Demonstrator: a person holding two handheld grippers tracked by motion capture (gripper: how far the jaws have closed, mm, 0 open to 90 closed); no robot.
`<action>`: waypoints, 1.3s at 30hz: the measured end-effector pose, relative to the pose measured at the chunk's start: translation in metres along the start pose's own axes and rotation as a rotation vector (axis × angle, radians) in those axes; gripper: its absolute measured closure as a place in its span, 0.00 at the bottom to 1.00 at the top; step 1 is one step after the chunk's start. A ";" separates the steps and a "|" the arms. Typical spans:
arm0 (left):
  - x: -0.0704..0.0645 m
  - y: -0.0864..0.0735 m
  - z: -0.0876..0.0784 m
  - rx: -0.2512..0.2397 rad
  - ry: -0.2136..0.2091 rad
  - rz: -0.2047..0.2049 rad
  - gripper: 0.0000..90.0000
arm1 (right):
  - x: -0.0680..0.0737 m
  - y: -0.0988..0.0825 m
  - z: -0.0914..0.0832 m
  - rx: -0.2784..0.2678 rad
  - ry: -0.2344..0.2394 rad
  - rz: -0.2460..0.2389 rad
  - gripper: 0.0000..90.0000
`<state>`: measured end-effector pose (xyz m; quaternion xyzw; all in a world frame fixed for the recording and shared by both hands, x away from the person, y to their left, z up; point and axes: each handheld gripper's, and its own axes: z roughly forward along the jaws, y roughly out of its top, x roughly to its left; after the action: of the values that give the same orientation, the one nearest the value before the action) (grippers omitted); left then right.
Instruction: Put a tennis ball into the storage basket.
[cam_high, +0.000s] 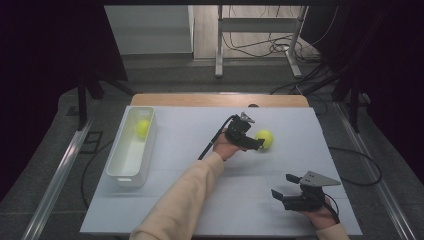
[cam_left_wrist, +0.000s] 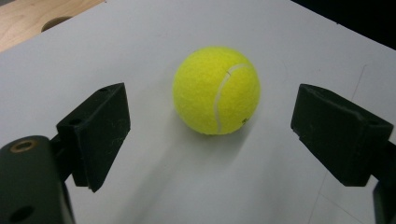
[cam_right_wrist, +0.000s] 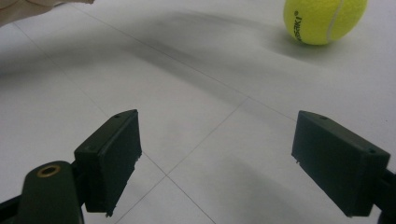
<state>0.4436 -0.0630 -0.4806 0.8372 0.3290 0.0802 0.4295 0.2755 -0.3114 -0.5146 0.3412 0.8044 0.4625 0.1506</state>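
Observation:
A yellow tennis ball (cam_high: 265, 138) rests on the white table mat, right of centre. My left gripper (cam_high: 256, 141) reaches it from the left, open. In the left gripper view the ball (cam_left_wrist: 216, 90) lies just ahead of the gripper (cam_left_wrist: 209, 130), between the lines of its wide-apart jaws, untouched. A second tennis ball (cam_high: 143, 128) lies in the far end of a white bin (cam_high: 125, 170) at the left. My right gripper (cam_high: 282, 189) hovers open near the front right of the mat. In the right gripper view its jaws hold nothing (cam_right_wrist: 217, 158), and the ball (cam_right_wrist: 324, 19) sits far ahead at top right.
The white mat (cam_high: 165, 200) covers most of a wooden table (cam_high: 200, 100) whose far edge shows bare. The person's left sleeve (cam_high: 185, 200) crosses the mat from the bottom. Table legs and cables (cam_high: 280, 47) stand on the floor beyond.

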 end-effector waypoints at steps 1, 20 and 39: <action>0.000 0.000 0.001 0.001 0.000 0.000 0.14 | 0.000 0.000 0.000 0.000 0.000 0.000 0.18; 0.005 -0.001 0.032 0.027 0.022 -0.013 0.14 | -0.001 -0.001 -0.001 -0.005 0.000 0.003 0.18; 0.004 -0.001 0.046 0.041 -0.014 -0.017 0.11 | -0.002 -0.001 -0.001 -0.004 0.000 0.005 0.18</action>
<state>0.4659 -0.0905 -0.5100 0.8436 0.3348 0.0640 0.4150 0.2759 -0.3135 -0.5151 0.3430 0.8024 0.4647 0.1501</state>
